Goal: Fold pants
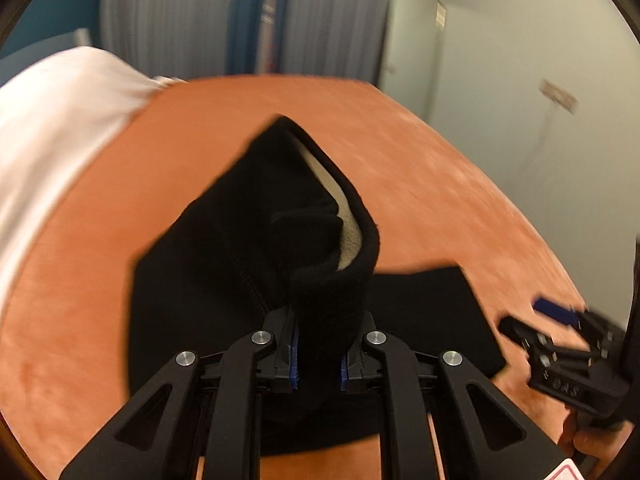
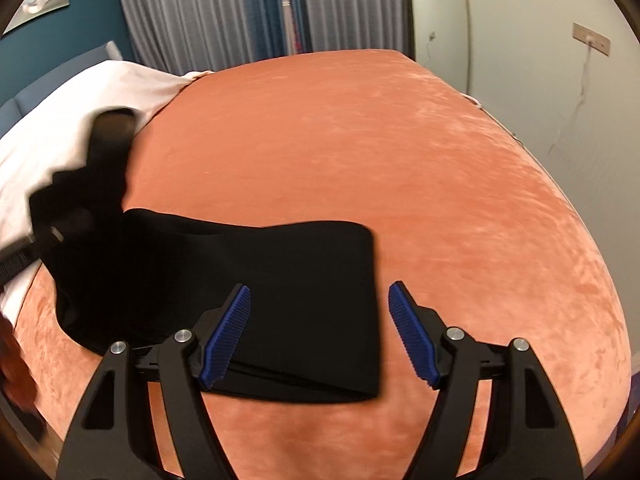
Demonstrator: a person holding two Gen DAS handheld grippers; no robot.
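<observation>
Black pants with a cream fleece lining lie on an orange bedspread. My left gripper is shut on a bunched edge of the pants and holds it lifted above the bed. In the right wrist view the pants lie partly folded and flat. My right gripper is open and empty just above the folded right end of the pants. It also shows blurred at the right edge of the left wrist view. The left gripper shows as a dark blur at the left of the right wrist view.
A white sheet or pillow lies at the bed's far left. Grey and blue curtains hang behind the bed. A pale wall stands to the right, close to the bed's edge.
</observation>
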